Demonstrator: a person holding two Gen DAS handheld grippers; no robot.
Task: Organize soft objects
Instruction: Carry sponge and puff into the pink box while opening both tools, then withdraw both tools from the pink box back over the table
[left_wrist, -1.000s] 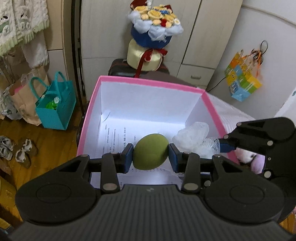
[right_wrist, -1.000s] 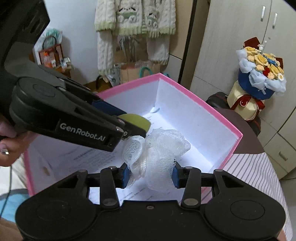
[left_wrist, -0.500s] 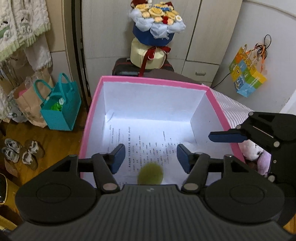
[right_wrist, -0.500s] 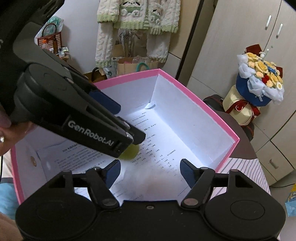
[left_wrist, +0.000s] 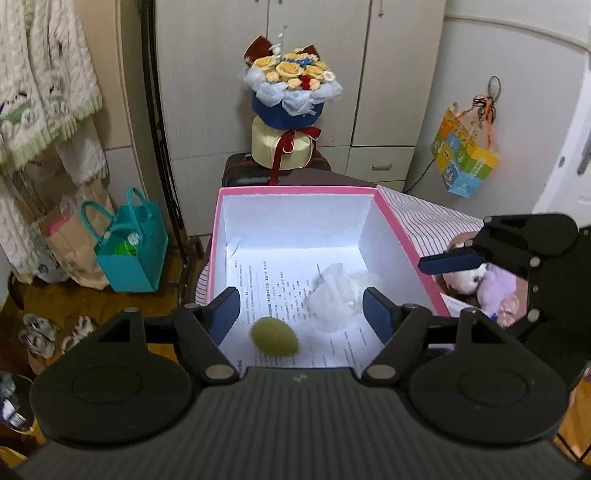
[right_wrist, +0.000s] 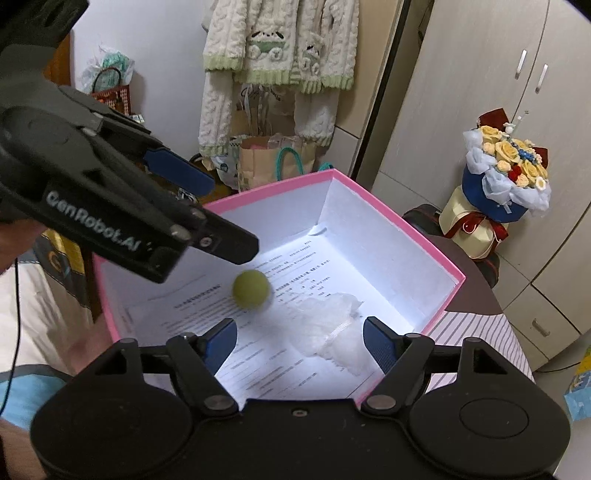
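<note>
A pink box (left_wrist: 402, 236) with white walls stands on a striped cloth; printed paper lines its floor. A green soft egg (left_wrist: 275, 336) and a white mesh puff (left_wrist: 338, 295) lie loose inside it. In the right wrist view the egg (right_wrist: 252, 288) and the puff (right_wrist: 332, 325) lie side by side in the box (right_wrist: 436, 254). My left gripper (left_wrist: 302, 314) is open and empty above the box's near edge. My right gripper (right_wrist: 300, 341) is open and empty above the box. The left gripper also shows in the right wrist view (right_wrist: 207, 218).
A plush toy (left_wrist: 480, 280) in white and purple lies right of the box under the right gripper's finger (left_wrist: 452, 260). A flower bouquet (left_wrist: 291, 107) stands on a dark suitcase behind the box. A teal bag (left_wrist: 129, 254) and shoes (left_wrist: 51, 332) sit on the floor at left.
Both grippers opened. The green egg dropped from the left gripper and the mesh puff from the right gripper into the box. Both grippers then rose and drew back.
</note>
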